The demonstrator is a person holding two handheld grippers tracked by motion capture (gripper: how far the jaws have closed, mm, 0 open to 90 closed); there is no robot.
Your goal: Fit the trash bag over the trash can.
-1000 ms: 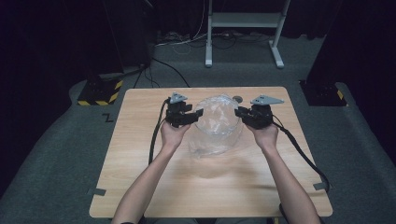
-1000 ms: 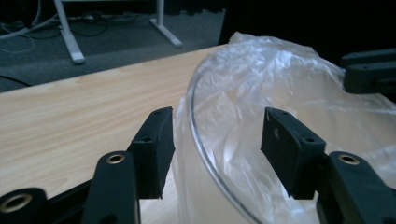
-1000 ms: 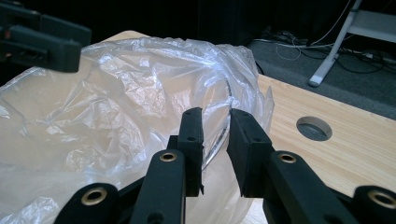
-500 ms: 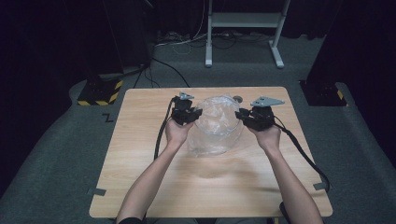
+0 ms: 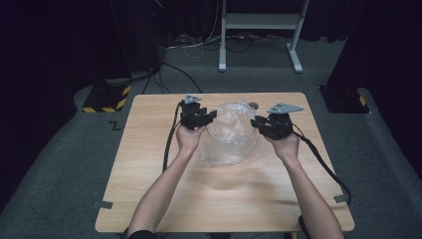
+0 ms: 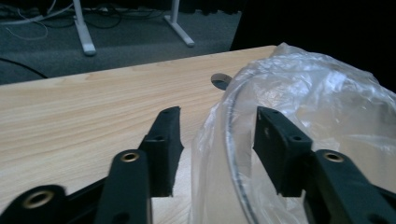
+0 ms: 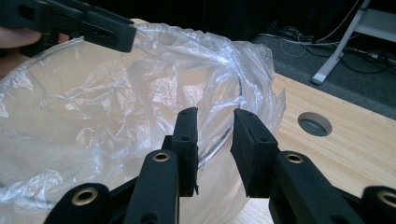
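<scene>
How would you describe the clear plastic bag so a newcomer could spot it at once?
Start at the wooden table and look to its far middle, between the left gripper and the right gripper. There lies the plastic bag, crinkled and see-through, its mouth rounded open.

The right gripper (image 7: 215,140) rises from six o'clock, its two black jaws a little apart astride the rim of a clear plastic bag (image 7: 116,107) that spreads from nine o'clock to the centre. At eleven o'clock the left gripper (image 7: 88,28) sits at the bag's far edge. The wooden table (image 7: 355,154) at three o'clock has a round hole (image 7: 315,123)
</scene>
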